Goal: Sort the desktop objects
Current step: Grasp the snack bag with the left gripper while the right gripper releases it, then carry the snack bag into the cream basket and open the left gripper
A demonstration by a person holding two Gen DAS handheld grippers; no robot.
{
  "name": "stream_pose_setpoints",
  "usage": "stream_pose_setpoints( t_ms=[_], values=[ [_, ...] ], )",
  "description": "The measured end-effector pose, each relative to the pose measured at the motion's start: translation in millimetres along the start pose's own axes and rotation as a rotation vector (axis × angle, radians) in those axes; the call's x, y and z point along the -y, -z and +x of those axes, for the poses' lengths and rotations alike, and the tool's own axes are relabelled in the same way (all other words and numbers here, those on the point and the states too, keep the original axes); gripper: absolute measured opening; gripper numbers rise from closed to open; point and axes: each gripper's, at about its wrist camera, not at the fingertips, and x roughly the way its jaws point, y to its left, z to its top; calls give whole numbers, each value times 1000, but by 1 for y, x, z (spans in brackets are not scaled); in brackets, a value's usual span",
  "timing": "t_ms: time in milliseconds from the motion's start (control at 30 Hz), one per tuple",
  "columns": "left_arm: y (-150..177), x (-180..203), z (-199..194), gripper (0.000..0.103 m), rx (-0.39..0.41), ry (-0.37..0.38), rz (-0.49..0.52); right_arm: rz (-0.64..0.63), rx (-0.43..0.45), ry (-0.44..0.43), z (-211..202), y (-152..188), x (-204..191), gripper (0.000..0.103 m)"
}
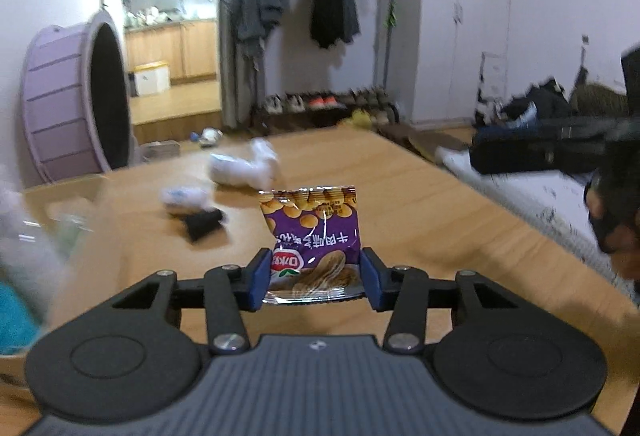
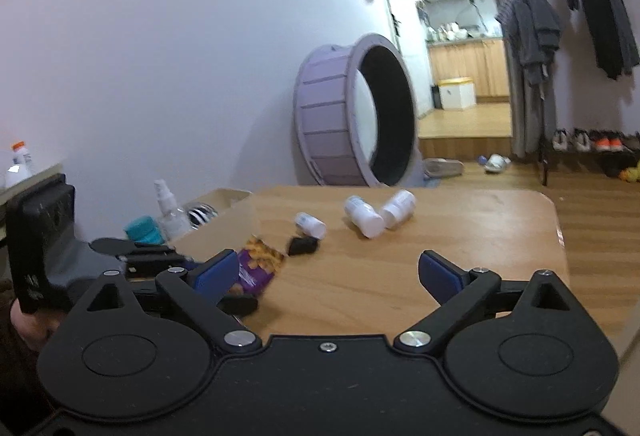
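Left gripper (image 1: 314, 278): jaws pinching the lower part of a purple foil peanut snack packet (image 1: 314, 232), one blue pad on each side edge. The packet stands upright between them, its torn-looking top above the pads, and appears lifted clear of the light wooden tabletop (image 1: 440, 220).

Right gripper (image 2: 328, 272): jaws spread wide, nothing between them, hovering over bare wood.

Ahead of the left jaws and slightly to their left: a small black wedge-shaped object (image 1: 204, 223), then a small white plastic bottle on its side (image 1: 184, 196). Farther ahead, two larger white plastic bottles (image 1: 244, 166) lie touching each other. Far left of the jaws, a shallow cardboard box (image 2: 224, 200) sits at the tabletop edge; it holds a clear spray bottle (image 2: 168, 208), a teal-capped item and something black-and-white striped.

Judgement: the packet is in transit. The box looks the likely sorting place, though the views do not settle that.

Risks:
- The foil is thin and slick and is gripped low. The free upper part may fold over, or the packet may slip out on a quick swing.
- The left-wrist view is blurred toward the left, suggesting fast motion, which raises the slip risk.
- The two grippers are close together, so they could collide.
- The lying bottles will roll if nudged, and the far edge is near them.
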Motion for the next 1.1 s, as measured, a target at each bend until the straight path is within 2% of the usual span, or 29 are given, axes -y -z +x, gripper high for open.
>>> stream_pose_setpoints(
  t_ms=[267, 500, 633, 767, 833, 900, 1000, 1100],
  values=[
    [-20, -48, -73, 46, 141, -83, -62, -42, 10, -80, 18, 1, -31, 98],
    [-32, -104, -110, 47, 214, -217, -142, -56, -27, -98, 31, 7, -42, 98],
    [-38, -131, -106, 47, 191, -269, -183, -52, -46, -97, 36, 10, -42, 98],
    [-54, -137, -86, 48, 172, -282, -175, -45, -58, -92, 40, 12, -42, 98],
    [-61, -135, -72, 53, 175, -284, -162, -40, -62, -89, 43, 12, -41, 98],
    [-62, -135, -56, 61, 139, -287, -159, -33, -66, -87, 44, 12, -39, 98],
    [-58, -144, -47, 62, 113, -290, -182, -25, -70, -85, 45, 12, -37, 98],
    [-53, -152, -62, 64, 140, -273, -224, -12, -69, -85, 47, 10, -35, 98]
  ],
)
